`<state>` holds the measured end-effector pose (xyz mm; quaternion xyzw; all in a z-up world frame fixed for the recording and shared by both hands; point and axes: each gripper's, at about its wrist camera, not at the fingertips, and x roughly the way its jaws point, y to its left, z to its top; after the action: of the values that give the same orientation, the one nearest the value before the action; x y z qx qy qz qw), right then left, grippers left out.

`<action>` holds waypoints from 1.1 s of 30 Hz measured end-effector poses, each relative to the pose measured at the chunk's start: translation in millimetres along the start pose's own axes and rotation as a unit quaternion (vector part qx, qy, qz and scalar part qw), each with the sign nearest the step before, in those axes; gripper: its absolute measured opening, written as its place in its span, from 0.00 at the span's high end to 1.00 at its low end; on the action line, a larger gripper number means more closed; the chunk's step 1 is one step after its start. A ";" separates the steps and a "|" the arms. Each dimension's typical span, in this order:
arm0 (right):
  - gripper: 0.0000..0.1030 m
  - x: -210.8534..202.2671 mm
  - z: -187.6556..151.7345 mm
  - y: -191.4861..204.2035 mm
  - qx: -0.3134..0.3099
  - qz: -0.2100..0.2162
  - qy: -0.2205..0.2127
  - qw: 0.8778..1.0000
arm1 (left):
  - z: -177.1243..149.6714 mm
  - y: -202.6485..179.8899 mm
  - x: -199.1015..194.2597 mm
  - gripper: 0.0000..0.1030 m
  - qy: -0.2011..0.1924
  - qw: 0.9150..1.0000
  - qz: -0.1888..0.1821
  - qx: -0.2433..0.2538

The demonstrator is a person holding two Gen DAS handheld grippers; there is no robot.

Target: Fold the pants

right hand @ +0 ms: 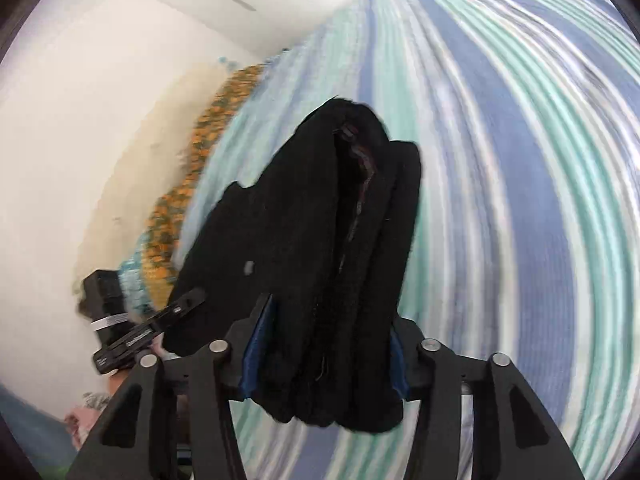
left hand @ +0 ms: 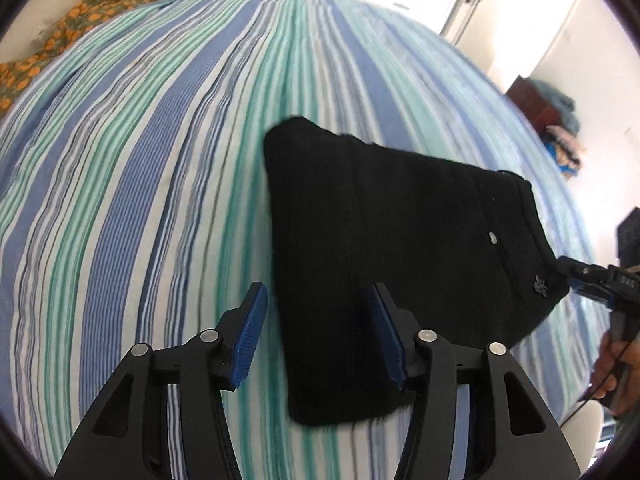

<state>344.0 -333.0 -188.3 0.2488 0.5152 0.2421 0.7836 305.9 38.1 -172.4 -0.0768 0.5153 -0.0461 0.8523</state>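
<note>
**Grippers over the folded pants**

Left gripper (left hand: 316, 336) is hanging over the bed (left hand: 160, 160) with its jaws standing apart. One blue pad (left hand: 250, 340) is hovering over bare striped sheet, and the other is sitting above the near edge of the pants (left hand: 400, 240). Neither pad is pressing on the cloth as far as I can see, so I am holding nothing on this side.

I am seeing the pants lying on the bed as a black folded bundle, near my end of it, with a small metal button (left hand: 492, 237) showing toward the right edge. An orange patterned cloth (left hand: 80, 12) is lying at the far side of the bed, well apart from the pants.

My right gripper (right hand: 324, 360) is sitting around the thick end of the pants (right hand: 320, 220), about half open, with the bundle filling the gap between the pads. From the left wrist view its tip (left hand: 576, 270) is meeting the right edge of the pants, and my hand (left hand: 608, 368) is showing behind it. The cloth is touching both pads, yet I cannot tell whether they are clamping it or just resting against it; the picture is blurring here.
</note>
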 end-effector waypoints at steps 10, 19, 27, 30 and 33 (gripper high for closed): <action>0.00 -116.3 -96.5 47.5 -0.117 -0.196 -0.157 0.961 | -56.1 -29.1 -114.7 0.06 -0.127 0.991 0.033 0.023; 0.00 -154.8 -158.3 122.1 -0.153 -0.167 -0.248 0.942 | -76.5 -47.6 -178.2 0.01 -0.189 0.972 0.121 0.062; 0.00 -145.8 -172.6 154.7 -0.167 -0.211 -0.248 0.931 | -103.8 -49.1 -197.4 0.01 -0.217 0.965 0.140 0.039; 0.00 -140.3 -185.0 163.7 -0.183 -0.234 -0.240 0.924 | -115.2 -52.1 -194.7 0.01 -0.209 0.962 0.172 0.039; 0.00 -135.6 -198.3 173.0 -0.192 -0.244 -0.231 0.922 | -121.4 -52.2 -180.9 0.01 -0.148 0.975 0.160 0.045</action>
<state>91.0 -260.0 -53.1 0.0092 0.3078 0.0738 0.9486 114.4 5.1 -61.0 0.0388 0.3864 0.0798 0.9181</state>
